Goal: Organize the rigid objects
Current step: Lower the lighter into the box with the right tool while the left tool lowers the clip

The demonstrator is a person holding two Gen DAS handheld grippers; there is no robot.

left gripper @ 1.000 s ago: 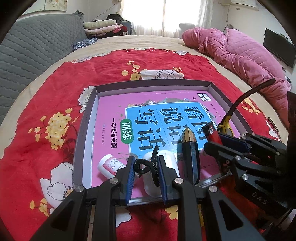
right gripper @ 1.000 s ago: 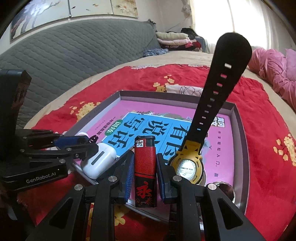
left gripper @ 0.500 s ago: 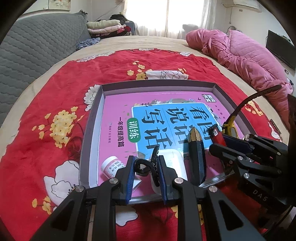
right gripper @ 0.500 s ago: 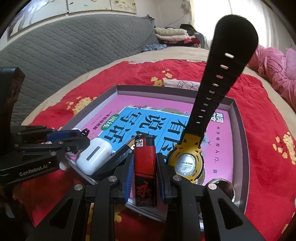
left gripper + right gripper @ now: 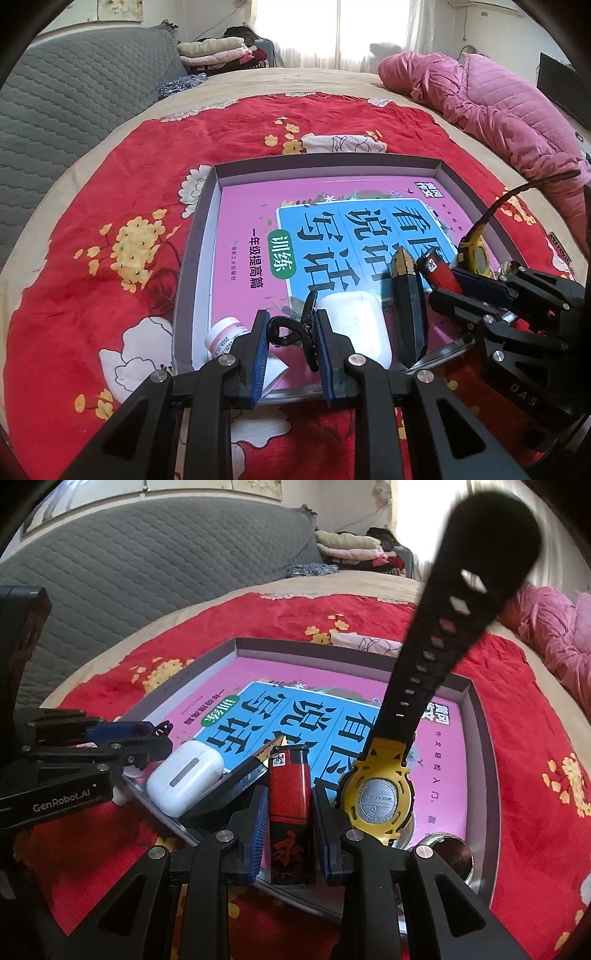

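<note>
Lighter (image 5: 289,805) stood upright between right tongs (image 5: 290,814), long axis along the fingers, low centre of frame, above tray (image 5: 480,716) edge; left tongs (image 5: 290,341) gripped hair clip (image 5: 291,330).

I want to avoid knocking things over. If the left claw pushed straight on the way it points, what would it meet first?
Most likely the pink book lying in the grey tray, since the left claw, shut on a black hair clip, aims down at it. The white earbud case sits just beside that line; depth is unclear.
</note>
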